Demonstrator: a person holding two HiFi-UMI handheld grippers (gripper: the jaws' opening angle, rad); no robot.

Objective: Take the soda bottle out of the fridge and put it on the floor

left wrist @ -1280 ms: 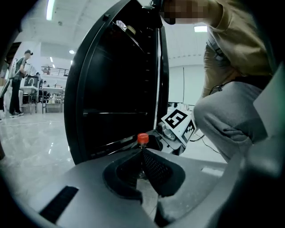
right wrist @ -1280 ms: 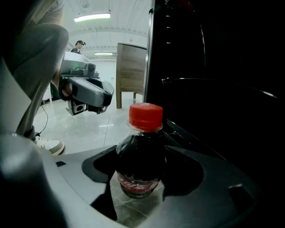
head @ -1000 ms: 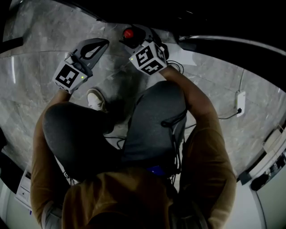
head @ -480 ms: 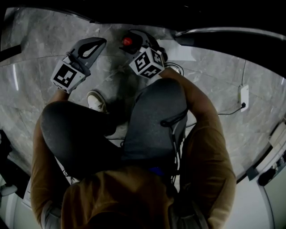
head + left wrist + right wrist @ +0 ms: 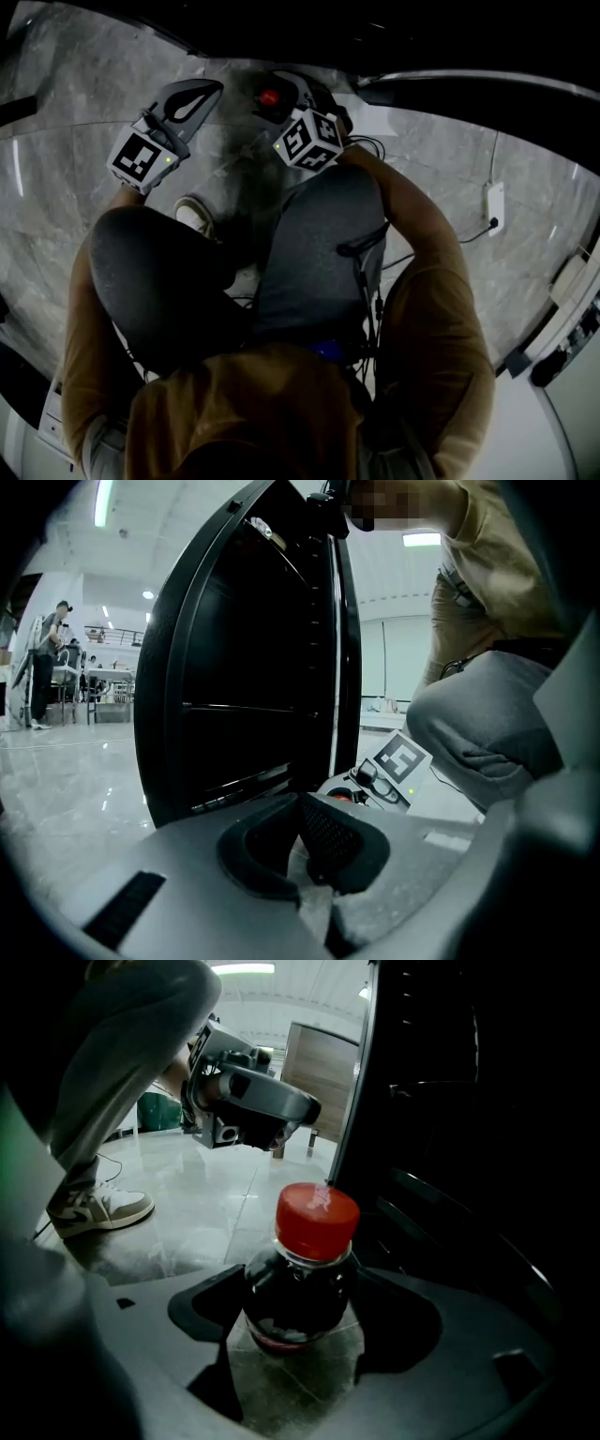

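The soda bottle (image 5: 300, 1288), dark with a red cap (image 5: 317, 1221), stands upright on the grey floor tile just in front of the black fridge (image 5: 450, 1147). My right gripper (image 5: 300, 1290) straddles its shoulder. Its jaws have just been opening, and they now stand open, one on each side of the bottle. From the head view only the red cap (image 5: 270, 97) shows, just beyond the right gripper's marker cube (image 5: 309, 139). My left gripper (image 5: 208, 89) hovers to the left, its jaws shut (image 5: 302, 803) on nothing, pointing at the fridge (image 5: 253, 667).
The person squats, with knees below both grippers and a white shoe (image 5: 194, 211) on the floor between them. A power strip with its cable (image 5: 489, 204) lies at the right. The fridge door edge (image 5: 441, 84) curves across the top right.
The right gripper's marker cube has rolled a little and edged down toward the floor with the bottle. The left gripper has hardly moved.
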